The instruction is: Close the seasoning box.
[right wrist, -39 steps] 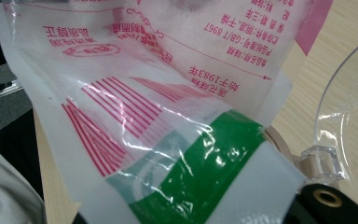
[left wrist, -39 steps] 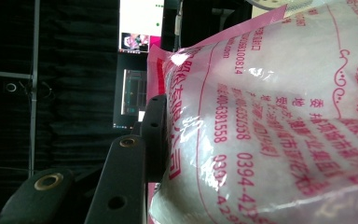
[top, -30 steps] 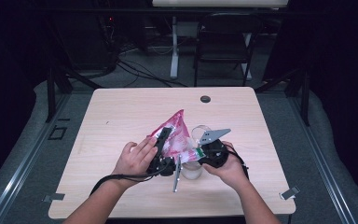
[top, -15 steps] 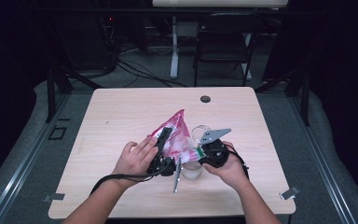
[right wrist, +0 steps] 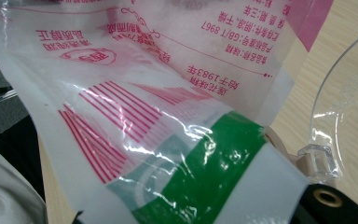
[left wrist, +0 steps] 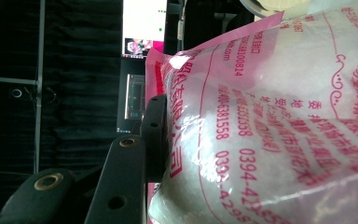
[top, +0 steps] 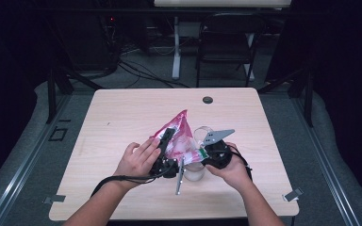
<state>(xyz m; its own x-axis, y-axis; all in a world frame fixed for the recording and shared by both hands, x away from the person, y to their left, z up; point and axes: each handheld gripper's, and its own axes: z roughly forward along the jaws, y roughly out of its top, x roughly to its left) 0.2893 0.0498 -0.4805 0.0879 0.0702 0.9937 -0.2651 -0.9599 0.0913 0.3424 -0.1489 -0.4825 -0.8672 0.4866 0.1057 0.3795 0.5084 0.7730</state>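
— Between the left gripper (top: 166,141)'s jaws sits the fat belly of the pink-printed plastic bag (top: 181,136), full of something white and granular. One black jaw presses into the film in the left gripper view; the far jaw is hidden behind the bag, but I'd call that a clamp on the bag.

— And the right gripper (top: 202,153)?

— Clenched on the bag's lower edge, by the green-and-white band (right wrist: 205,177). Its jaws are mostly buried under the film in its own view (only a black corner with a brass eyelet peeks out at the bottom right).

— Why hold it from two ends?

— My guess: the left carries the weight and tilts the body, while the right steers the edge, as one does to pour. The bag's pointed corner rises away from both grippers, toward the far side of the table (top: 122,113).

— What lies just past the jaws?

— A clear plastic lid (right wrist: 340,121) curves up just beside the right jaws, and a small pale container (top: 194,173) sits below the grippers, touching or nearly so; I can't tell which.
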